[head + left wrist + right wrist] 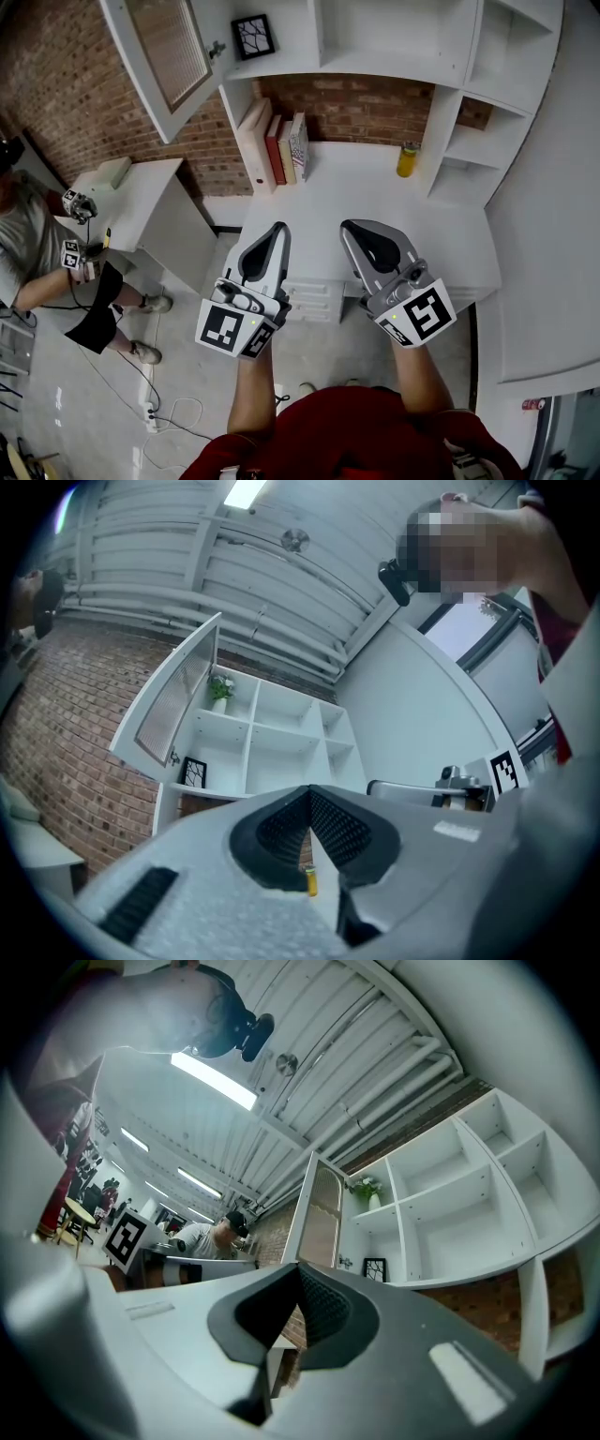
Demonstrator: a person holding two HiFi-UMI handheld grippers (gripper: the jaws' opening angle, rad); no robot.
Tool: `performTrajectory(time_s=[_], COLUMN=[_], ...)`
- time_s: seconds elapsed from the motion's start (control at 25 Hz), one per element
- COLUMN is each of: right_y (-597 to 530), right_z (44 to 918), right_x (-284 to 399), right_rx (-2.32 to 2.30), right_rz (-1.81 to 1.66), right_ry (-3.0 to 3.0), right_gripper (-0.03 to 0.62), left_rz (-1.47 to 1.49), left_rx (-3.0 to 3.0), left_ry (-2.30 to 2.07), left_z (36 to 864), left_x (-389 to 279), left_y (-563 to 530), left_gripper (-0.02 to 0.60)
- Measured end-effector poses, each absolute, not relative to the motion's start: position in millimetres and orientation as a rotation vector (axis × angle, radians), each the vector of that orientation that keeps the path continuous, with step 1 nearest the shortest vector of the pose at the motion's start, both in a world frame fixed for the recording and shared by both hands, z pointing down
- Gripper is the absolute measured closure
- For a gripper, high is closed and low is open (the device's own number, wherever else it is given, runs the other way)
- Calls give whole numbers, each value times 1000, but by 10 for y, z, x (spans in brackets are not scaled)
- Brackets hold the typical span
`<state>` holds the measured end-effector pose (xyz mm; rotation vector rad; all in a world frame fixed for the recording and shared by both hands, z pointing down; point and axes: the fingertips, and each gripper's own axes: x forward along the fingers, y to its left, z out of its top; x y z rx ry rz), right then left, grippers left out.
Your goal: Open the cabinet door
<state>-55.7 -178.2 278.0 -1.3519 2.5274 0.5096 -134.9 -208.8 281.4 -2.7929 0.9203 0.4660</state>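
Observation:
The white cabinet door (164, 56) with a mesh panel stands swung open at the upper left of the shelf unit (394, 56). It also shows open in the left gripper view (178, 700) and the right gripper view (323, 1213). Both grippers hover side by side above the white desk (375, 187), well below the door and apart from it. My left gripper (272, 234) (309, 794) is shut with nothing between its pads. My right gripper (356, 230) (300, 1269) has its jaws together and is also empty.
Books (277, 145) lean at the desk's left end and a yellow bottle (407, 159) stands at the back right. A framed picture (253, 36) sits on the shelf. A person (37, 253) sits at the left beside a small white table (141, 197). Cables (155, 403) lie on the floor.

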Motion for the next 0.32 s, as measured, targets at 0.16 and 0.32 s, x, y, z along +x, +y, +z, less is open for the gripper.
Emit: performTrajectory(time_s=[0.16, 0.32], right_y=[-1778, -1785], right_z=[2799, 2809], right_x=[-554, -559], right_rx=[-1357, -1359], right_rz=[504, 501], right_ry=[2529, 2531], right_gripper=[582, 582], left_rz=[464, 466], left_rx=[-2802, -2807], left_ry=[914, 912], left_z=[2831, 2842], left_x=[-1339, -1346], left_y=[-2083, -2090], left_gripper=[575, 575])
